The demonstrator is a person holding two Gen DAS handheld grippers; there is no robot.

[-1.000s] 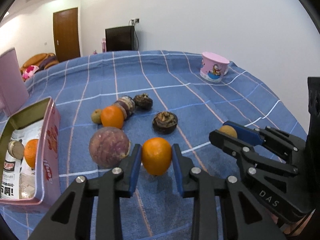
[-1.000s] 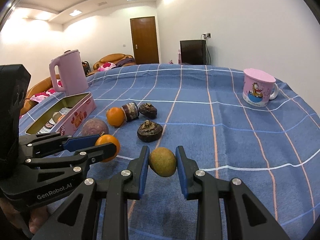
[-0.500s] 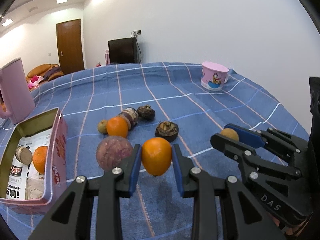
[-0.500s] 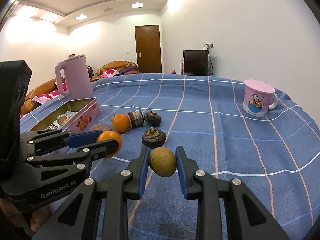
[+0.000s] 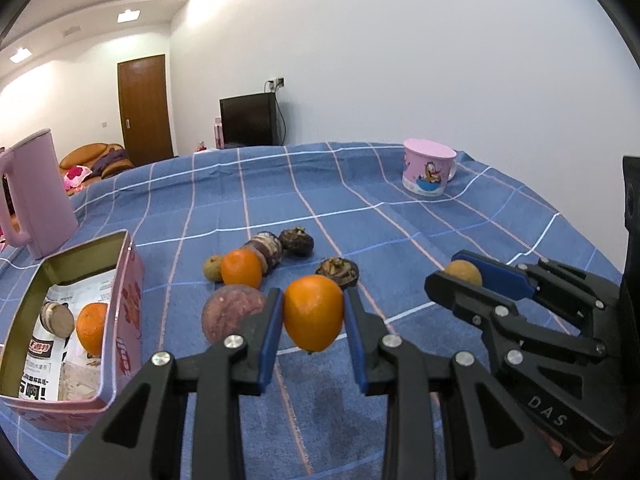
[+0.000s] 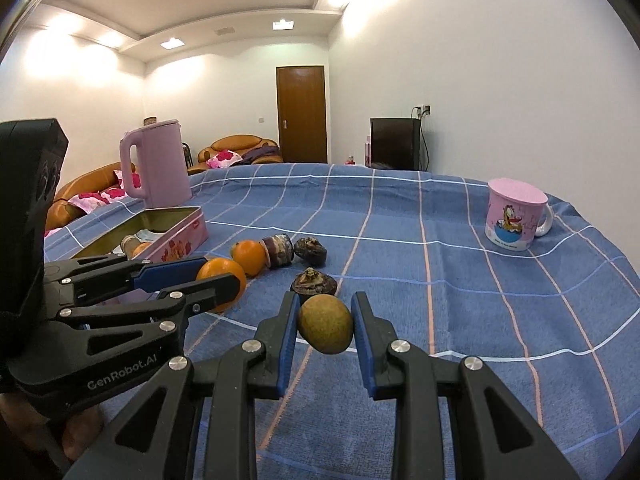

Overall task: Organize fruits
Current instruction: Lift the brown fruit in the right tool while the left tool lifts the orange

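Heads up: your left gripper [image 5: 313, 322] clamps a round orange fruit [image 5: 313, 312], right gripper [image 6: 325, 330] a greenish-brown fruit [image 6: 325, 323]; smooth skins could slip out mid-air.

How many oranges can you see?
3: one orange in the left hand-held gripper, one on the tablecloth, one inside the pink tin. Others may be hidden.

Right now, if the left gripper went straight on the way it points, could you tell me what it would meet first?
Probably the dark fruit lying just beyond the orange that the left gripper holds, with the blue tablecloth behind it; depth is hard to judge in this fisheye view.
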